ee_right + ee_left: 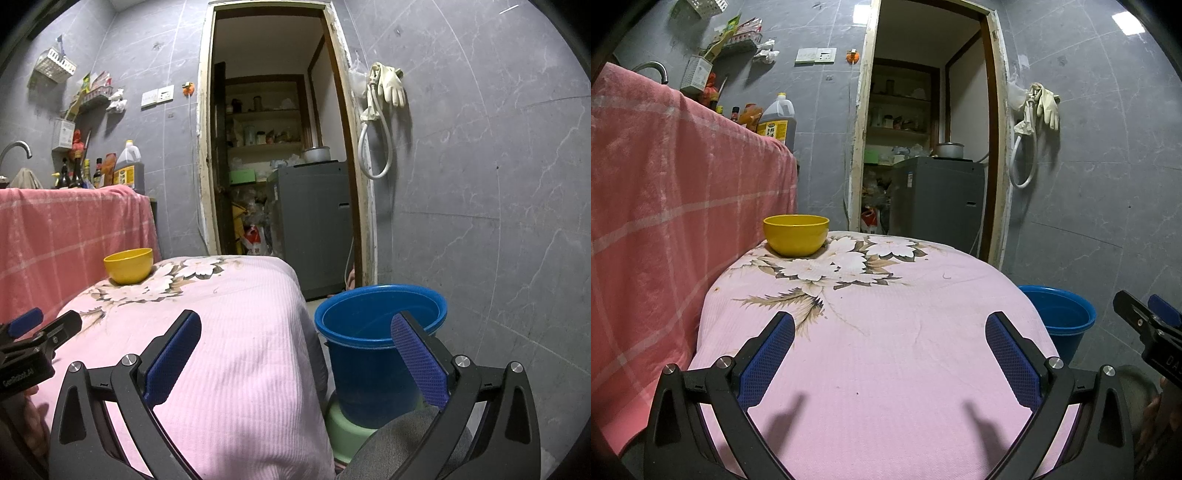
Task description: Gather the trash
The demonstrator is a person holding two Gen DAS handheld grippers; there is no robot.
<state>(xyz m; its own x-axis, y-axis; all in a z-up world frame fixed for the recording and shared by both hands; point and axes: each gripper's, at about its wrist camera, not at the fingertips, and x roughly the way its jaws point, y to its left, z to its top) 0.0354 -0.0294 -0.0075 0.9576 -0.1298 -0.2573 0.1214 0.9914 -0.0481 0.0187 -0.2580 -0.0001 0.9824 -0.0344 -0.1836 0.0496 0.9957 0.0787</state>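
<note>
Your left gripper (890,325) hangs with its blue-padded fingers spread wide and nothing between them, low over the near part of the pink floral cloth (886,350) that covers the table; both fingers throw shadows on the fabric just below. Your right gripper (295,325) is spread just as wide and holds nothing — its left finger sits over the cloth's right edge, its right finger in front of the blue bucket (380,332). Each gripper shows at the margin of the other's view, so the two are side by side.

You have the bucket just beside the table's right side, standing on a pale green stool (343,424). I cannot make out any trash on the cloth from either view, and the bucket's inside is too dark to tell what is in it.

Farther off, at the far left corner of the cloth, stands a yellow bowl (796,234), upright, close to the red checked cloth (665,203) draped over the counter. Behind that are bottles and a large oil jug (777,120), then an open doorway with a grey appliance (938,199) — and rubber gloves (1047,107) hang on the tiled wall to its right.
</note>
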